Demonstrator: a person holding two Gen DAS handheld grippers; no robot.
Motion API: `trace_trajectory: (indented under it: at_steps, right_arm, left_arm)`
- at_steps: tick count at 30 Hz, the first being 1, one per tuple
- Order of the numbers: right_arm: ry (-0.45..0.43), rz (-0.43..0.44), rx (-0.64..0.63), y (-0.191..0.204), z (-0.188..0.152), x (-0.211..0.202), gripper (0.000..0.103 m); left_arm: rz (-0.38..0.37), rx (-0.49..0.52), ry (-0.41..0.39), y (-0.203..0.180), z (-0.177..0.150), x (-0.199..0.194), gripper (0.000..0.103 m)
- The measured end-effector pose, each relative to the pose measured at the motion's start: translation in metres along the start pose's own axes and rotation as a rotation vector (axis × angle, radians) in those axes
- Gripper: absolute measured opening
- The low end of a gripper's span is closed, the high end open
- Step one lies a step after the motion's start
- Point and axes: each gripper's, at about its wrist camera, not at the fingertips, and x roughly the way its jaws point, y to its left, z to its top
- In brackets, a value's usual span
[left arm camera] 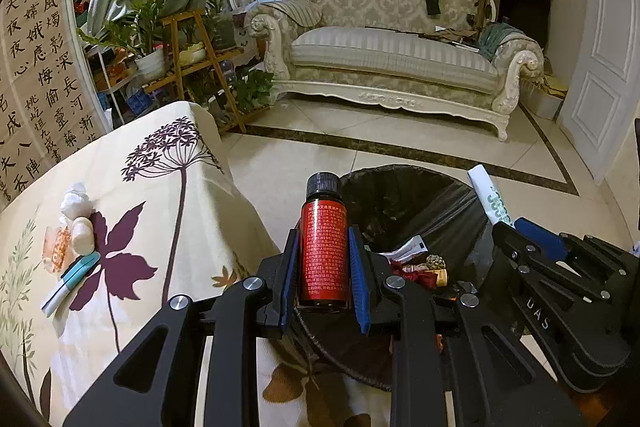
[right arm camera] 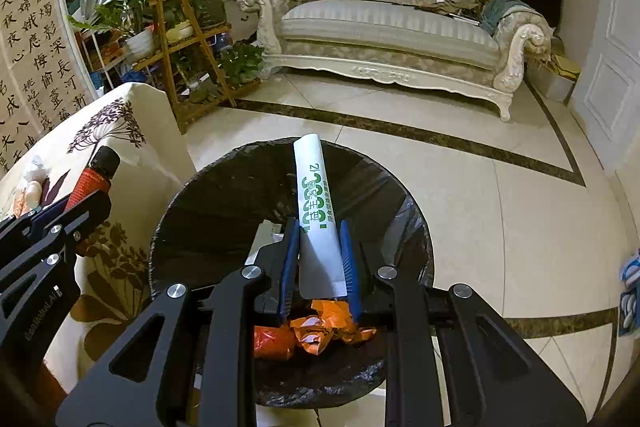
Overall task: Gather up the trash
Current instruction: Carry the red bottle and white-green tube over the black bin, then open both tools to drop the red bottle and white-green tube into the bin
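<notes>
My left gripper [left arm camera: 324, 259] is shut on a small red bottle [left arm camera: 323, 251] with a black cap, held at the near left rim of the black-lined trash bin [left arm camera: 404, 183]. My right gripper [right arm camera: 318, 255] is shut on a white tube with green print [right arm camera: 316, 211], held over the open bin [right arm camera: 224, 203]. Orange wrappers [right arm camera: 320, 327] and other scraps lie inside the bin. The right gripper with the tube [left arm camera: 494, 203] shows at the right of the left wrist view. The bottle [right arm camera: 94, 177] shows at the left of the right wrist view.
A table with a floral cloth [left arm camera: 168, 195] stands left of the bin; crumpled tissue [left arm camera: 76, 203], a wrapper [left arm camera: 56, 247] and a white-blue tube [left arm camera: 70, 281] lie on it. A plant stand [left arm camera: 192, 59] and a sofa [left arm camera: 392, 55] stand beyond on the tiled floor.
</notes>
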Motion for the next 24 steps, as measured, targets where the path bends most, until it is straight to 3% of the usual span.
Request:
trace_trajectory:
  at_steps: [8,10,16,20,24]
  right_arm:
    - [0.011,-0.015,0.016,-0.004,0.001,0.009,0.023]
    - [0.014,-0.016,0.018,-0.005,0.001,0.01,0.028]
    - [0.013,-0.023,0.027,-0.005,0.0,0.008,0.03]
    - [0.009,-0.014,0.017,0.001,0.002,0.004,0.031]
    - [0.003,0.0,0.004,0.012,0.003,0.0,0.039]
  left_arm:
    - [-0.01,0.018,0.024,-0.006,0.002,0.011,0.025]
    - [-0.009,0.017,0.032,-0.006,0.002,0.014,0.034]
    - [0.006,0.017,0.009,-0.004,0.003,0.007,0.055]
    - [0.009,0.01,0.001,0.002,0.002,0.001,0.06]
    - [0.023,-0.006,-0.004,0.013,-0.002,-0.007,0.064]
